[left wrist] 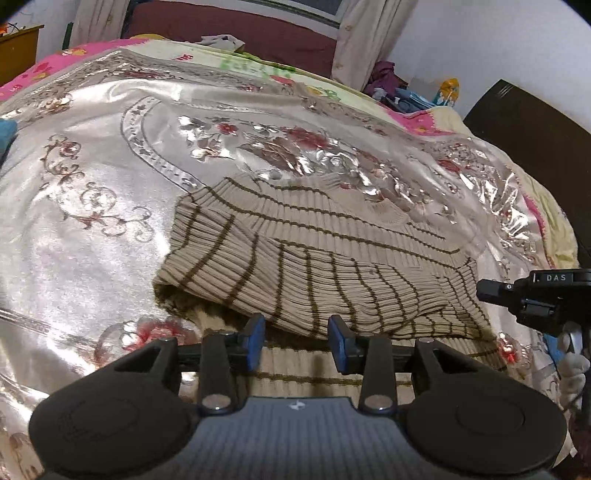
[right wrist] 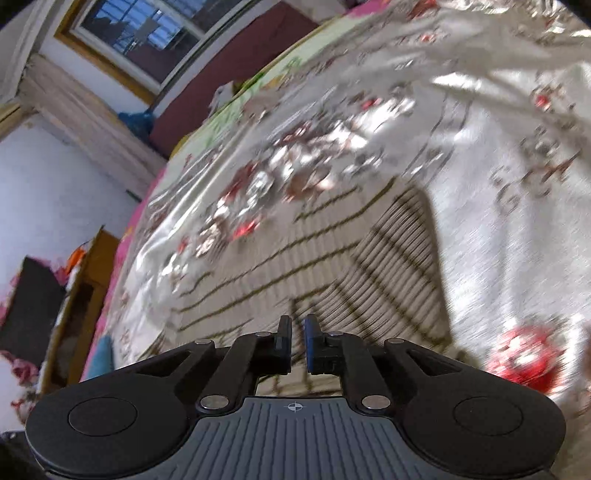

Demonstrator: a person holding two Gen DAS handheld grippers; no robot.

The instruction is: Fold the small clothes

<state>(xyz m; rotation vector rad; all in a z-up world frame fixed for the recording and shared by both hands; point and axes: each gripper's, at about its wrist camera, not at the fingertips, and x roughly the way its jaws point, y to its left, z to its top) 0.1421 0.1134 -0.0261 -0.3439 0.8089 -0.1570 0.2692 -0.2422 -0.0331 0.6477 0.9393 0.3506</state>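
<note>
A beige ribbed knit top with thin brown stripes (left wrist: 314,258) lies partly folded on the shiny floral bedspread (left wrist: 92,221). One side is turned over onto the body. My left gripper (left wrist: 296,341) is open and empty, its blue pads at the near edge of the top. The right gripper's body (left wrist: 532,295) shows at the right edge of the left wrist view, beside the top's right side. In the blurred right wrist view, my right gripper (right wrist: 297,341) hovers over the same top (right wrist: 332,258) with its jaws nearly closed and nothing visible between them.
The bed fills both views. A dark headboard (left wrist: 535,122) and a pile of clothes (left wrist: 406,88) are at the far right. A maroon panel (left wrist: 240,33) and curtains stand behind the bed. A wooden cabinet (right wrist: 85,280) stands beside the bed.
</note>
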